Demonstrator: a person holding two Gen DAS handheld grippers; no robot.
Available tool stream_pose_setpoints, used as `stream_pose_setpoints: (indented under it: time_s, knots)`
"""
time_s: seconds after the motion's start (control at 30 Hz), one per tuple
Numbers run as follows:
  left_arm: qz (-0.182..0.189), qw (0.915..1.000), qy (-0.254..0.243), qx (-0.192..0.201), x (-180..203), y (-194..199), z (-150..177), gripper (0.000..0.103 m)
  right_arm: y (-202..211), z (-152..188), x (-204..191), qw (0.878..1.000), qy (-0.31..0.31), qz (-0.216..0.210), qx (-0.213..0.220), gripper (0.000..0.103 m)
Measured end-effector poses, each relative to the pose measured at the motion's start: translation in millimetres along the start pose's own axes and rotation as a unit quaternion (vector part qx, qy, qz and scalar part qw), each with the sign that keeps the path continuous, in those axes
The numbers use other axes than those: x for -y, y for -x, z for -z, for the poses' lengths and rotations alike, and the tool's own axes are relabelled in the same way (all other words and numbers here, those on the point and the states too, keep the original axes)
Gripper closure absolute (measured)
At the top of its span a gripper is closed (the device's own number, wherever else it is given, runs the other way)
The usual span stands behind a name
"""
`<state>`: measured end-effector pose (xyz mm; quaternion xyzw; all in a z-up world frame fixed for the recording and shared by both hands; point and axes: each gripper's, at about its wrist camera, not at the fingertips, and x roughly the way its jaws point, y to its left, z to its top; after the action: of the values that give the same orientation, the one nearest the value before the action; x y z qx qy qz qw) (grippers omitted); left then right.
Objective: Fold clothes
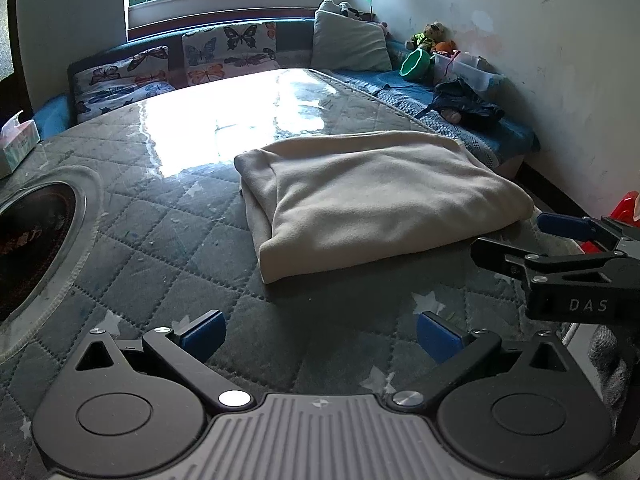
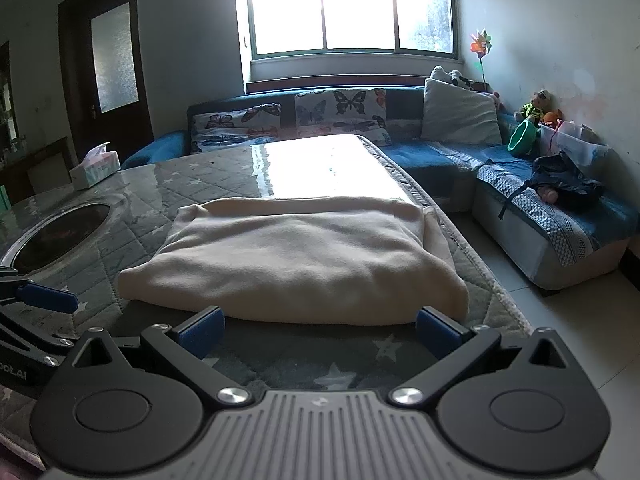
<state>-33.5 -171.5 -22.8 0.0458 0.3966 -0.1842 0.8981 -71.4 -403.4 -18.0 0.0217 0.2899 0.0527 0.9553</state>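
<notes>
1. The place is a lived-in home sitting room: a blue L-shaped corner sofa [image 2: 460, 160] runs under a wide window [image 2: 352, 8] and along the right wall.
2. Butterfly-print cushions [image 2: 340, 114] and a plain grey pillow [image 2: 460, 118] lean on the sofa back.
3. Soft toys [image 2: 536, 110], a green plastic bowl [image 2: 522, 136] and a colourful paper pinwheel [image 2: 481, 46] gather in the corner.
4. A tissue box [image 2: 96, 168] stands on the bench with its quilted star-pattern cover under clear sheeting [image 2: 192, 188].
5. A dark wooden door with frosted glass [image 2: 112, 60] stands at the left.
</notes>
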Motion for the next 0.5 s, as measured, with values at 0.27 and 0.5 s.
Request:
stream_pose_setpoints:
  time_s: [0.27,0.5]
  knots:
    - [-0.003,1.0000,-0.001,0.001,1.8,3.4,1.7,0.000,4.7,0.7,-3.3,1.000,0.001,0.000,0.003,0.000]
    - [-0.006,1.0000,0.001,0.005,1.4,7.1,3.5,0.000,6.9,0.7,-7.4,1.000,0.005,0.001,0.001,0.000]
